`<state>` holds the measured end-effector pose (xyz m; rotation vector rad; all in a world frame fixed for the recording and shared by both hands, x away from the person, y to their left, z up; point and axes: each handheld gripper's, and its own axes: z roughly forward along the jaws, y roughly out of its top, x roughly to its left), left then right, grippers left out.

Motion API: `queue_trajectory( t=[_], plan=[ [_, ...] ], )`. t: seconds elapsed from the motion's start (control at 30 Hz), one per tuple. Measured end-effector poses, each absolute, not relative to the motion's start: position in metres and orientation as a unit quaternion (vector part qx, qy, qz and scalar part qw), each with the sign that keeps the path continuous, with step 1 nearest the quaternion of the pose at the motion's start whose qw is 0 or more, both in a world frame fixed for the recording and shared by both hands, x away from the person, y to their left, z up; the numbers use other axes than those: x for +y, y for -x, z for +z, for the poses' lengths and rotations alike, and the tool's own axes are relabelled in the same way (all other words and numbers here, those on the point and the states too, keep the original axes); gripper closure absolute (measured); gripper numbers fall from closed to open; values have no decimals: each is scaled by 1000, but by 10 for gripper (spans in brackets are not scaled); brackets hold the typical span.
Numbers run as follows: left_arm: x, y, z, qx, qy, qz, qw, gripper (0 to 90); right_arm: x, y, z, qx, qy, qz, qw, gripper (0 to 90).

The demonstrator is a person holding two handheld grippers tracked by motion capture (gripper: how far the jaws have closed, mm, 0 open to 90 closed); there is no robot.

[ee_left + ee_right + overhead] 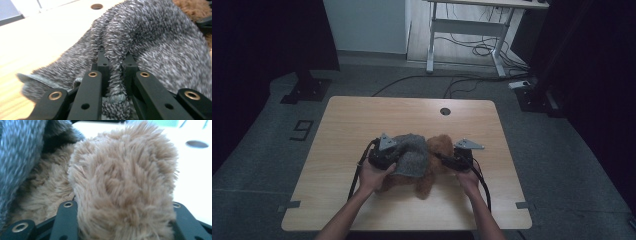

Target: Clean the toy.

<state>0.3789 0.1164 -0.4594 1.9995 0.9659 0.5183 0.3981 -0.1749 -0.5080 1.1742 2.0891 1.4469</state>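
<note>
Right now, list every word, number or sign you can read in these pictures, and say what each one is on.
"9" – a dark figure marked on the grey floor, left of the wooden table.
Nothing readable on the grey fuzzy cloth, the brown plush toy or either claw.

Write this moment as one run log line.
left gripper: shut on grey cloth | right gripper: around brown plush | cloth over plush | on table

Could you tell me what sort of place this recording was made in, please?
Probably a lab or office set up for recording: a wooden table on grey carpet, dark curtains at the sides, and a desk behind with loose cables underneath.
</note>
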Motion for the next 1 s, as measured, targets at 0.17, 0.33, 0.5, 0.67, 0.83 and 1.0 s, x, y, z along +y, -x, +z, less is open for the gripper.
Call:
queue_trajectory(
  t=[0.17,0.33,0.5,0.67,0.83,1.0],
  plan=[
    [125,-401,-453,411,-782,195,425,809,-169,-420,-511,713,-425,512,219,524],
    [119,-408,-438,405,-778,198,439,808,-169,-415,-511,730,-392,504,245,518],
    [93,-422,-434,399,-784,177,442,806,-177,-397,-519,738,-373,498,261,508],
    [70,-428,-453,395,-808,146,413,805,-188,-382,-528,738,-364,507,257,499],
    [69,-409,-467,383,-809,152,419,808,-194,-369,-531,739,-361,510,250,485],
    [73,-385,-472,370,-809,167,425,811,-198,-357,-534,736,-358,522,239,467]
  ],
)
